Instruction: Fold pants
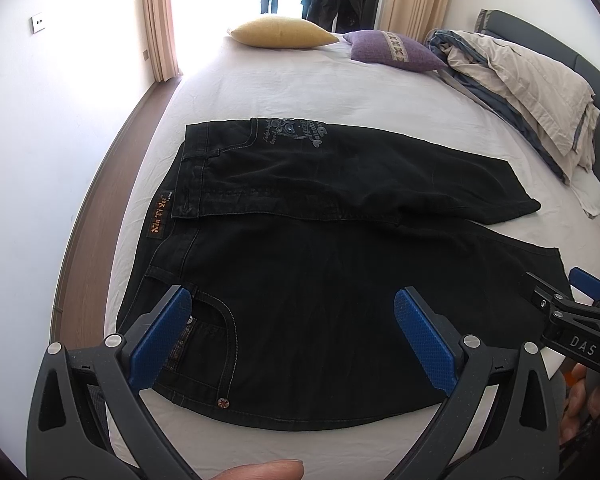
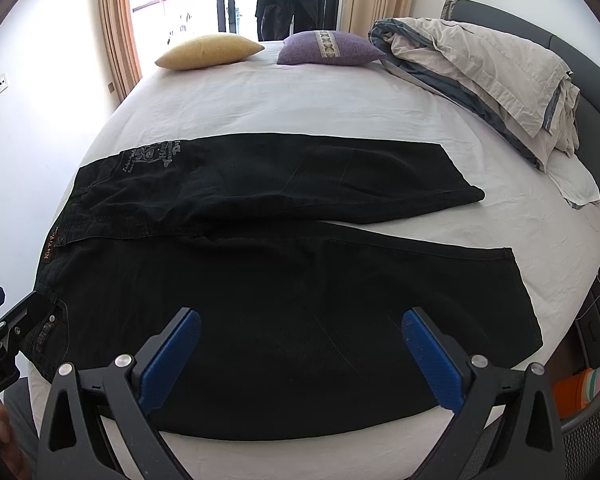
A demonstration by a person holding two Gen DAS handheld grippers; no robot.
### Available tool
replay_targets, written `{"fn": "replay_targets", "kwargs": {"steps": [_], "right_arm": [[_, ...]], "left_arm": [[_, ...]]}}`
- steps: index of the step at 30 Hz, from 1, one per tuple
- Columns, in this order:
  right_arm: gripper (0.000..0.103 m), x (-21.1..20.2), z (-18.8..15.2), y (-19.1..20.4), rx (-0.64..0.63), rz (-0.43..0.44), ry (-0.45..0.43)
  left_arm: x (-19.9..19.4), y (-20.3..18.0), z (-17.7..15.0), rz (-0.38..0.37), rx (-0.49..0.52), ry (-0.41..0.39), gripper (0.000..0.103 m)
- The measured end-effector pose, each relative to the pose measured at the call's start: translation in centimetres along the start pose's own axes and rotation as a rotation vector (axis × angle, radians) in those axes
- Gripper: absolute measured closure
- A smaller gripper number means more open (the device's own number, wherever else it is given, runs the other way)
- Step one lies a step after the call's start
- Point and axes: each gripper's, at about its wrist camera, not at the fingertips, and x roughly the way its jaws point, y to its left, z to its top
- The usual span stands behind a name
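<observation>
White-sheeted bed (image 1: pixel 284 92) (curtained bedroom) under black pants (image 1: pixel 300 264), both hand-held grippers (image 1: pixel 292 340) (image 2: pixel 300 356) spread.

The black pants (image 1: pixel 320 248) lie flat and unfolded on the bed. The waist is at the left. The two legs spread apart toward the right.

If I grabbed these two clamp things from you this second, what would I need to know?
Left gripper: open, empty, over the waist end of the black pants.
Right gripper: open, empty, over the near leg.
The pants lie spread flat on the white bed, waistband left, both legs pointing right, legs apart.
Done: laid out only.
Left: every fold; probably start by bringing one leg onto the other.
</observation>
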Motion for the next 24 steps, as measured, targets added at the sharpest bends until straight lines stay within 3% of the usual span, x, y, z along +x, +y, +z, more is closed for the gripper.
{"fn": "replay_targets", "kwargs": {"steps": [24], "right_arm": [[0.0, 0.26, -0.26, 0.09, -0.001, 0.002, 0.007]], "left_arm": [[0.01, -0.01, -0.01, 0.0, 0.0, 0.0, 0.0]]}}
